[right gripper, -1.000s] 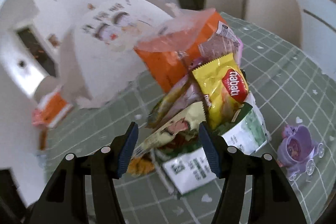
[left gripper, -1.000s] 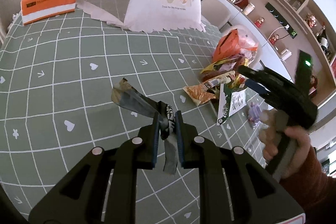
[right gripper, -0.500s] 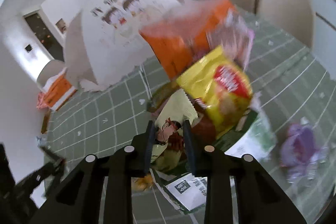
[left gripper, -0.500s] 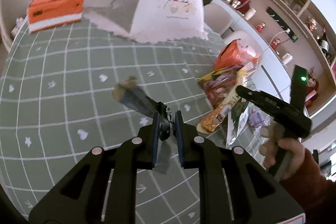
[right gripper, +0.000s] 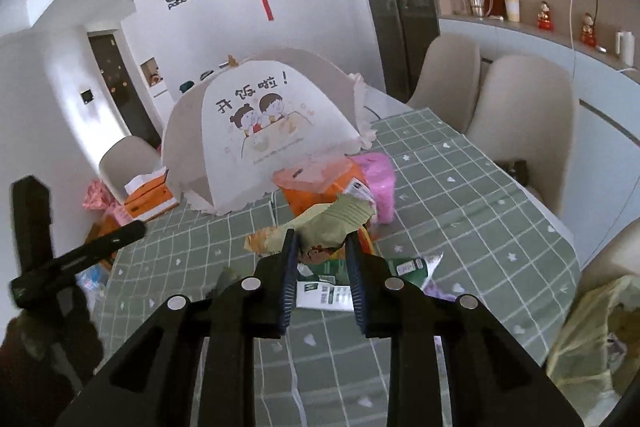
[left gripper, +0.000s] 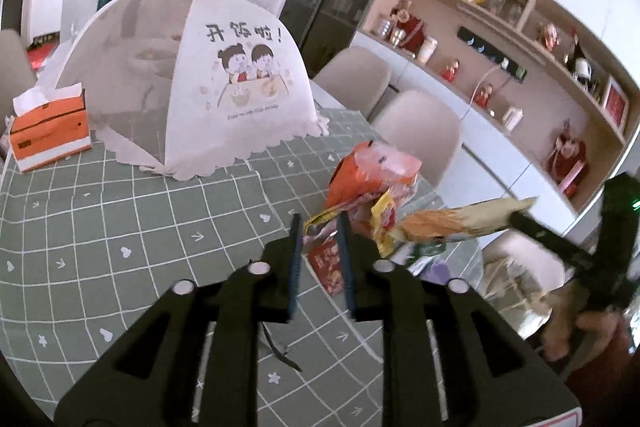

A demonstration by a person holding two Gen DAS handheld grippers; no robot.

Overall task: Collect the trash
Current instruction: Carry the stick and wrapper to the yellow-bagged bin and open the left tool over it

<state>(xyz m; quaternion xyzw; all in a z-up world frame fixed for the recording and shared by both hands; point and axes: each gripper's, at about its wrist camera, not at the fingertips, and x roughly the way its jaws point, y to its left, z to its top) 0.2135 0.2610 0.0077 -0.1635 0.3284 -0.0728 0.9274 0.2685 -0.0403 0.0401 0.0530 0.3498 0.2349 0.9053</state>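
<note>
My left gripper (left gripper: pixel 318 259) has just been opening and its jaws stand apart on nothing; my right gripper (right gripper: pixel 322 269) has just been closing and is clamped on a pale snack wrapper (right gripper: pixel 336 221), raised off the checked tablecloth (right gripper: pixel 460 195). I should lift it steadily (it looks floppy), clear of the wrapper pile (right gripper: pixel 352 279) beneath; beyond, the orange bag (right gripper: pixel 316 187) gapes before the mesh food cover (right gripper: pixel 264 123), likely where this belongs.

Glossy foil wrapper (right gripper: pixel 340 223) — matt tablecloth (right gripper: pixel 460 195)
</note>
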